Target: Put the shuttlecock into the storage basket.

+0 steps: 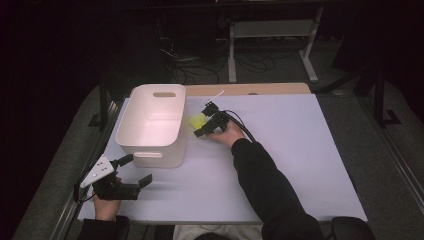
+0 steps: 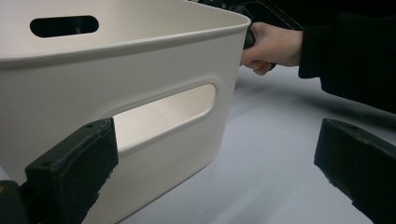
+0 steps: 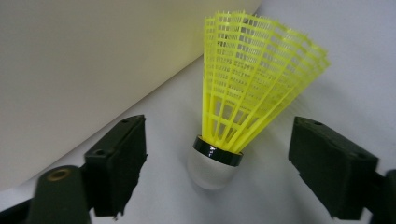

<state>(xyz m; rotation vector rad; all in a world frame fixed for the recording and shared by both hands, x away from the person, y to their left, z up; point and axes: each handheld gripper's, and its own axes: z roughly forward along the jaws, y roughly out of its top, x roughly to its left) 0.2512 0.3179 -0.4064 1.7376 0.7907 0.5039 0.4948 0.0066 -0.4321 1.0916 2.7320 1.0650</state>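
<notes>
Right gripper (image 3: 212, 175) gaping wide around yellow shuttlecock (image 3: 243, 88), cork showing close up; left gripper (image 1: 136, 171) idling wide beside bin (image 1: 172, 145).

We see the left black two-jaw gripper (image 1: 135, 170) low at the near left, held in a bare hand (image 1: 106, 204), its grey three-cornered plate on top and its jaws spread wide, nothing between them. The right black two-jaw gripper (image 1: 202, 122) sits farther out, gripped by a hand (image 1: 226, 134) on a dark-sleeved forearm (image 1: 265, 185) stretched forward; its jaws stand wide apart too.
</notes>
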